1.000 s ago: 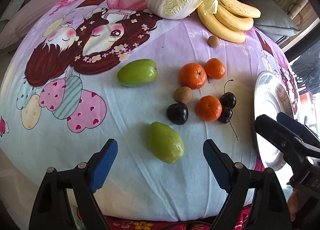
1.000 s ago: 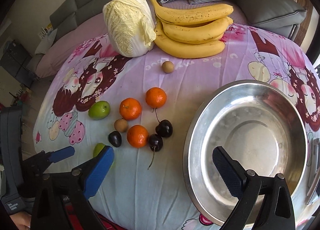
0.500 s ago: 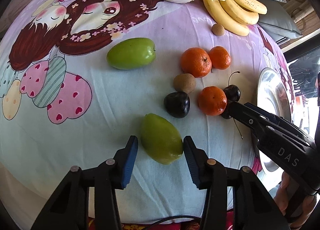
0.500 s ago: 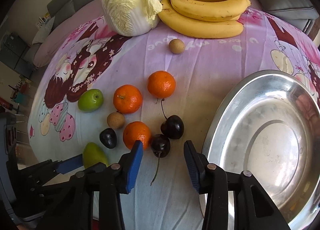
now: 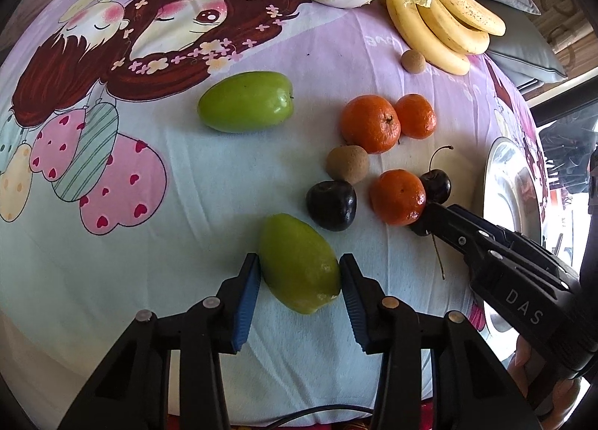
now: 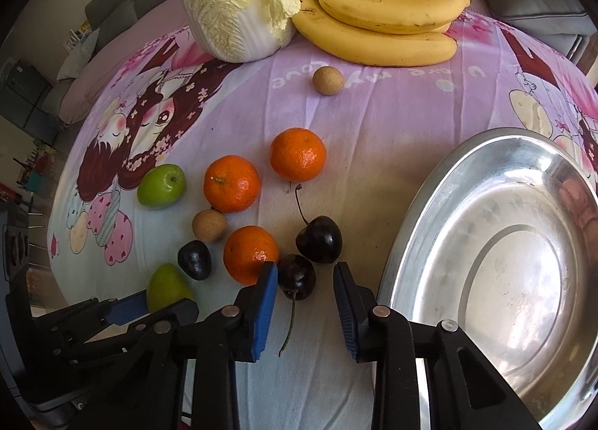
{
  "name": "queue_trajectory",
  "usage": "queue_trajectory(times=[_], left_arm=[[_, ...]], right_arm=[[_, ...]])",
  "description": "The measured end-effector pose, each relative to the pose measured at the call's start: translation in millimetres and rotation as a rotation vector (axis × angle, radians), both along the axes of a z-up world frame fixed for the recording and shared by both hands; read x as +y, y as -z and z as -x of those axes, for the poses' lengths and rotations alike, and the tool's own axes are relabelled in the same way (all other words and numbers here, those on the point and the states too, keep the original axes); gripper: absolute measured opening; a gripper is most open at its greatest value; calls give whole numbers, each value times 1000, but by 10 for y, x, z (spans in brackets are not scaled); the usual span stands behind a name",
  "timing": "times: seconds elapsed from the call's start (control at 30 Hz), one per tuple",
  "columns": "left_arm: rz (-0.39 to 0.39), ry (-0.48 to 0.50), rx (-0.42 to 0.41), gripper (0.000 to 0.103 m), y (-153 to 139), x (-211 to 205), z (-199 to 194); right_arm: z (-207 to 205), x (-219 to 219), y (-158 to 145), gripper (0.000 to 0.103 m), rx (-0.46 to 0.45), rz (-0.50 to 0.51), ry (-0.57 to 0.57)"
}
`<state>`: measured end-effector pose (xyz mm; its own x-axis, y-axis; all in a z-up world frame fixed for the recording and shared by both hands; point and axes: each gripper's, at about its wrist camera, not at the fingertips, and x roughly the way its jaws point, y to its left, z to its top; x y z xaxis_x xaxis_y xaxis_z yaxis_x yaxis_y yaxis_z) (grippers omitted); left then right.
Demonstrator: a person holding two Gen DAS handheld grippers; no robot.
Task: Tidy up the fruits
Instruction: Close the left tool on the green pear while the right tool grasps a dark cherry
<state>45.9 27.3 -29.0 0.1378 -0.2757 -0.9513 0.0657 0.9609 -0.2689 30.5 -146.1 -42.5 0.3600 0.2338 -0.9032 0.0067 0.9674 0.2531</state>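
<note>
Fruits: loose on a cartoon-print pink and pale-blue cloth (image 6: 392, 108), with a round shiny steel dish (image 6: 497, 265) at 3 o'clock of the cluster in the right wrist view.
Near green oval fruit (image 5: 299, 262): lies on the cloth at 6 o'clock of the group in the left wrist view, with both blue pads against its sides.
Left gripper (image 5: 299, 277): pointing steeply down, clamped onto the near green oval fruit.
Dark cherry with a long stem (image 6: 297, 276): sits between the right fingers, touching the left pad; a gap shows at the right pad.
Right gripper (image 6: 304, 280): jaws closing around that cherry, not yet pinching it from both sides.
Second dark cherry (image 6: 318, 239): at 1 o'clock of the first, touching it.
Nearest orange tangerine (image 6: 251, 253): just at 9 o'clock of the cherry, against the right gripper's left pad.
Two further tangerines (image 6: 231, 183): at 11 to 12 o'clock.
Brown round longan (image 6: 209, 225): between tangerines.
Dark plum-like fruit (image 6: 194, 260): at 9 o'clock of the nearest tangerine.
Far green fruit (image 5: 244, 101): at 11 o'clock, apart from the others.
Bananas (image 6: 381, 8) and pale napa cabbage (image 6: 233, 0): at 12 o'clock, side by side.
</note>
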Motion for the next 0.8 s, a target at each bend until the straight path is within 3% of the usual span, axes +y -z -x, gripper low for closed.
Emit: queue_trajectory(times=[0.33,0.8], left_arm=[[7,-32,-2,44,-28,47,-5],[2,-43,-10,44,-26,32,-8]], right_arm=[[55,34,5,34,5,-7,-36],[4,103,49,34,11,67,-80]])
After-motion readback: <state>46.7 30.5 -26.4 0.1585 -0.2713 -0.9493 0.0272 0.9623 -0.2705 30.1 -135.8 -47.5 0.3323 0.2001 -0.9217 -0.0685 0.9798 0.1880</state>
